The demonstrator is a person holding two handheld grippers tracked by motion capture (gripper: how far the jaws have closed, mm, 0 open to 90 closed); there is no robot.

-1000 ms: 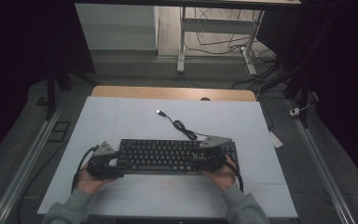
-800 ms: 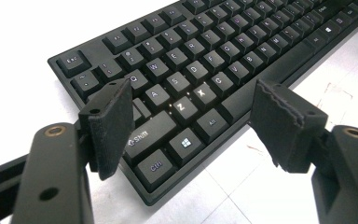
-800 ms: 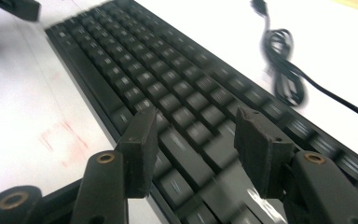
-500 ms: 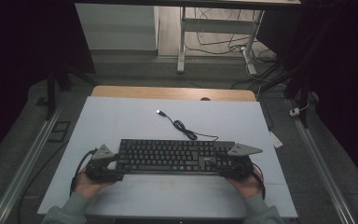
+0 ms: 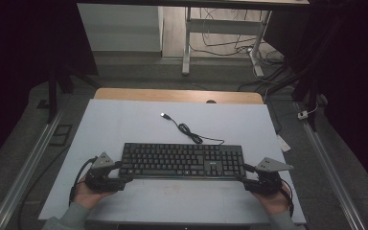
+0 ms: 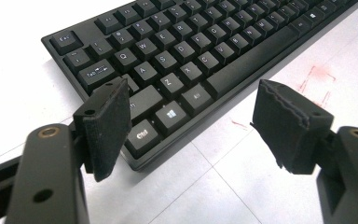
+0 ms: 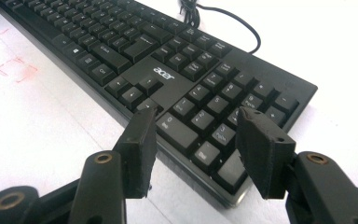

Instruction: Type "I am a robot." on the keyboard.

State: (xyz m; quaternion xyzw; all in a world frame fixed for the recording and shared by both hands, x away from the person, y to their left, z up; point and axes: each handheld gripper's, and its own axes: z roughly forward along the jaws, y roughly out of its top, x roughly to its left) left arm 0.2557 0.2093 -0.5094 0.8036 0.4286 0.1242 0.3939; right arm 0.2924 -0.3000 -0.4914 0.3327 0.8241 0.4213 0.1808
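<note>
While overhead hides it, keyboard point(image 7: 168, 74) reads "acer".

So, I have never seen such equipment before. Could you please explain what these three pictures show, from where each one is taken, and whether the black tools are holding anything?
A person sits at a table and holds a hand tool in each hand: a black two-jaw gripper.

The high view looks down from above. On the pale grey table top lies a black full-size computer keyboard, and its thin black cable with a USB plug runs toward the far side. The left gripper is at the keyboard's left end and the right gripper at its right end.

The other two pictures come from small cameras that ride on the grippers. The left gripper view looks along its jaws at the corner with the Ctrl key, the right gripper view at the number pad.

Both grippers' jaws stand open, and nothing is held.
</note>
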